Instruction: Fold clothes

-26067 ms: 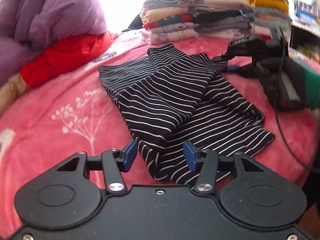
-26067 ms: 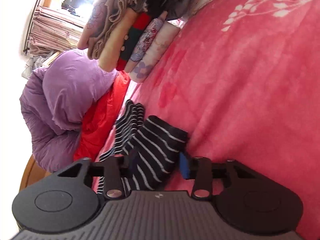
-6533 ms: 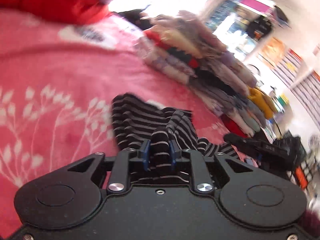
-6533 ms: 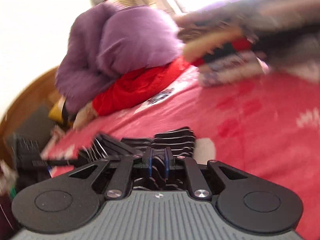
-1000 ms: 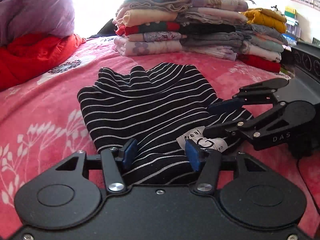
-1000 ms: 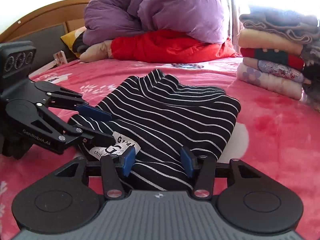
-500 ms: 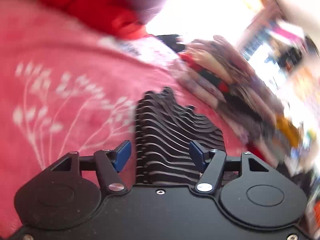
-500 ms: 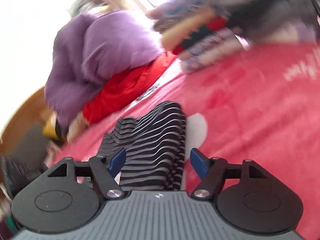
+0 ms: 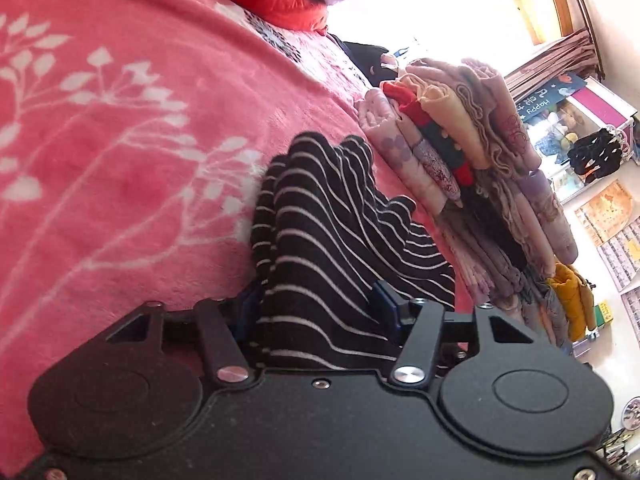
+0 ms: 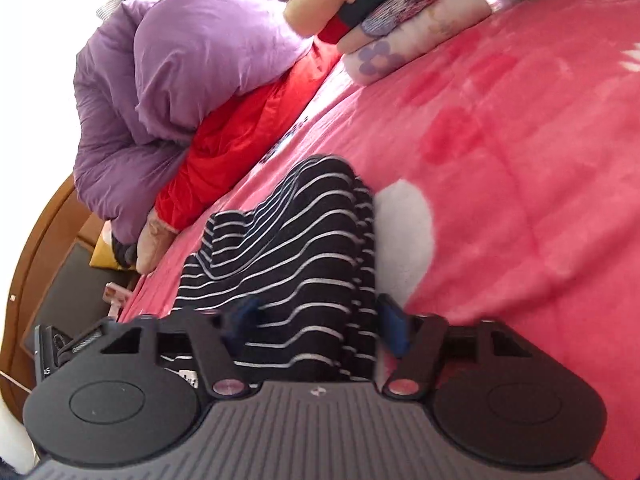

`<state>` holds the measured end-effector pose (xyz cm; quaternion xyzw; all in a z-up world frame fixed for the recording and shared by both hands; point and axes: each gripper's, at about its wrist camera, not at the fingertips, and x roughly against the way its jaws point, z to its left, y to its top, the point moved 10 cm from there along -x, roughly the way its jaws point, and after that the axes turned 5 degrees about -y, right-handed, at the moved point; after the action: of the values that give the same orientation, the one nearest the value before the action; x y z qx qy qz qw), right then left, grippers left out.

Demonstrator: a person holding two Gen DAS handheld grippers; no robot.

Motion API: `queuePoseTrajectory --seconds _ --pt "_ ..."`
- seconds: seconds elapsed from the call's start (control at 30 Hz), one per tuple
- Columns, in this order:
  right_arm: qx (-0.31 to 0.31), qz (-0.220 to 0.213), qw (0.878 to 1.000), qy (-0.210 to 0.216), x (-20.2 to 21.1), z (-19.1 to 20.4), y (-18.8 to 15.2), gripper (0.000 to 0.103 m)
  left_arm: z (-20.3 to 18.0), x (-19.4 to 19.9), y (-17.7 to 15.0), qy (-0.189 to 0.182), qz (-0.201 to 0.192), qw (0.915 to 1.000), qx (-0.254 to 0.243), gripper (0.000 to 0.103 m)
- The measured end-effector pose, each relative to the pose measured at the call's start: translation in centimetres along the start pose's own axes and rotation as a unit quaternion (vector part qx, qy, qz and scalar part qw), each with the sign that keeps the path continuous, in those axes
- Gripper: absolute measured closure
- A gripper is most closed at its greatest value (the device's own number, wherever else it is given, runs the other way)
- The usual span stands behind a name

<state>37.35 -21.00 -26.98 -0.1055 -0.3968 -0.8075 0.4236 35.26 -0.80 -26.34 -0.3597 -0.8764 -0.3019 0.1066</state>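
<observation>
Left wrist view: the folded striped garment [image 9: 320,240] is seen lying on the pink blanket [image 9: 120,160], just beside the stack of folded clothes [image 9: 472,168]. The left gripper [image 9: 316,312] is set astride one side edge of the bundle, and its jaws have just been closing with the cloth between them; the blue pads appear to meet the fabric on both sides, so the bundle is judged to be clamped rather than merely straddled. In the right wrist view the right gripper [image 10: 316,322] is placed the same way at the opposite edge of the striped garment [image 10: 296,248], its jaws likewise just closing on the knit, which bulges up between the pads.

The garment is judged to be light, soft and limp (a thin stretchy knit, several layers thick here). It would sag and slide apart if taken by one layer only, so all layers are best pinched together at the side edges, low against the blanket. A purple duvet [image 10: 180,72] and red bedding [image 10: 248,128] are seen piled well apart behind.
</observation>
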Motion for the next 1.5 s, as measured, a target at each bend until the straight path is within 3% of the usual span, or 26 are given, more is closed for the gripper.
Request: queuePoseTrajectory --seconds 0.03,0.2,0.37,0.53,0.73,0.87,1.03,1.23,1.4,1.47,1.5 --pt "-0.003 0.003 1.000 0.005 -0.2 0.1 -0.2 0.051 0.1 -0.1 -0.2 -0.006 0.002 1.0000 0.004 0.068" --pt "-0.023 -0.001 0.999 0.026 -0.2 -0.1 -1.1 0.071 0.0 2.4 -0.7 -0.045 -0.004 0.9981 0.042 0.075" --pt "-0.053 -0.017 0.997 0.059 2.0 2.7 -2.1 0.073 -1.4 8.6 -1.1 -0.081 -0.049 0.9922 0.080 0.075" --pt "-0.045 -0.021 0.994 0.099 4.0 7.9 -3.4 0.073 -2.0 15.5 0.8 -0.085 -0.093 0.9902 0.059 0.075" --pt "-0.006 0.006 0.990 0.138 2.2 15.7 -3.6 0.073 2.3 22.6 4.7 -0.093 -0.177 0.9767 0.077 0.075" --pt "0.033 0.044 0.986 0.160 -3.2 22.2 -4.1 0.073 7.5 28.3 8.8 -0.080 -0.253 0.9567 0.121 0.075" --pt "0.067 0.099 0.971 0.205 -11.9 32.0 -5.9 0.073 13.7 37.3 13.1 -0.049 -0.364 0.9187 0.145 0.075" --pt "0.128 0.172 0.934 0.286 -20.6 45.8 -9.9 0.073 17.8 47.4 15.3 0.001 -0.484 0.8640 0.138 0.075" --pt "0.152 0.227 0.895 0.352 -25.2 53.6 -13.8 0.073 21.7 50.4 13.9 0.051 -0.547 0.8187 0.168 0.075" --pt "0.156 0.248 0.883 0.366 -26.9 55.2 -15.6 0.073 24.8 49.2 13.2 0.132 -0.517 0.8213 0.202 0.073" --pt "0.162 0.255 0.884 0.356 -28.3 55.3 -16.7 0.072 26.7 47.8 12.6 0.181 -0.473 0.8302 0.232 0.066"
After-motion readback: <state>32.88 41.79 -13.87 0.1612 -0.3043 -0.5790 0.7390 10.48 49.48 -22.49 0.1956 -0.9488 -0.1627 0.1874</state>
